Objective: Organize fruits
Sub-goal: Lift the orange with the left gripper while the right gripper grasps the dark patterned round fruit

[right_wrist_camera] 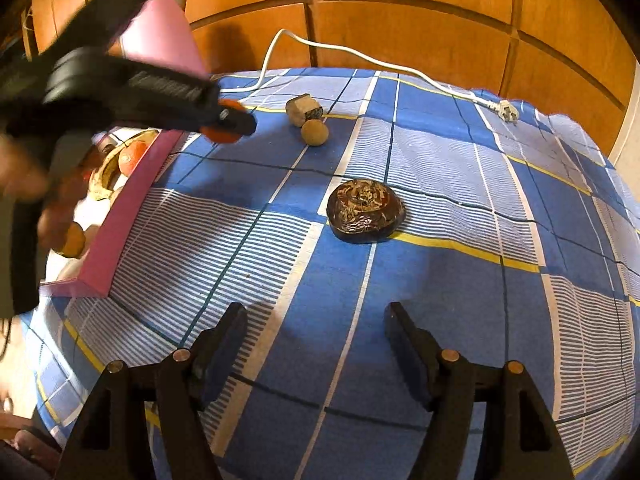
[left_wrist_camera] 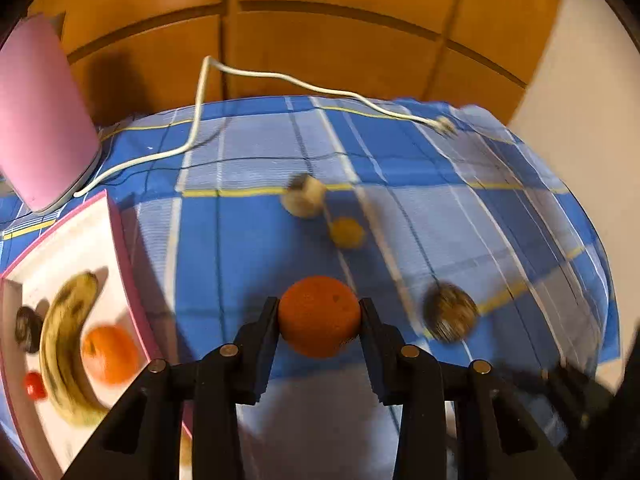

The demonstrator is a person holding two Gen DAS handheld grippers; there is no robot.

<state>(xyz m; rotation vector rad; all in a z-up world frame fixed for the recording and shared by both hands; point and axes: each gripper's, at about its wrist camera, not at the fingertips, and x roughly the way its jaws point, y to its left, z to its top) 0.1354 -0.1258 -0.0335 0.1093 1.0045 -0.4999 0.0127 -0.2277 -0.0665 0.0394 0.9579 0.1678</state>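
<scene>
Left wrist view: orange-brown wooden cabinet doors stand behind a bench under a blue checked cloth (left_wrist_camera: 248, 248). The left hand-held gripper (left_wrist_camera: 320, 316) points steeply down, its jaws narrowed onto an orange (left_wrist_camera: 319, 315) carried above the cloth, probably bound for the pink-rimmed tray (left_wrist_camera: 120, 240) at near left, where a banana (left_wrist_camera: 66, 344), another orange fruit (left_wrist_camera: 109, 354), a dark fruit and a small red one already lie. A pale lump (left_wrist_camera: 303, 197), a small yellow fruit (left_wrist_camera: 347, 233) and a dark brown round thing (left_wrist_camera: 451, 317) sit blurred on the cloth beyond, and a white cable (left_wrist_camera: 280, 77) trails from a pink appliance (left_wrist_camera: 38, 120) at far left. Right wrist view: same cabinets and cloth. The right hand-held gripper (right_wrist_camera: 316, 344) tilts down, jaws wide and empty over bare cloth, seemingly waiting near the brown patterned thing. At far left the other gripper holds the orange beside the tray.
</scene>
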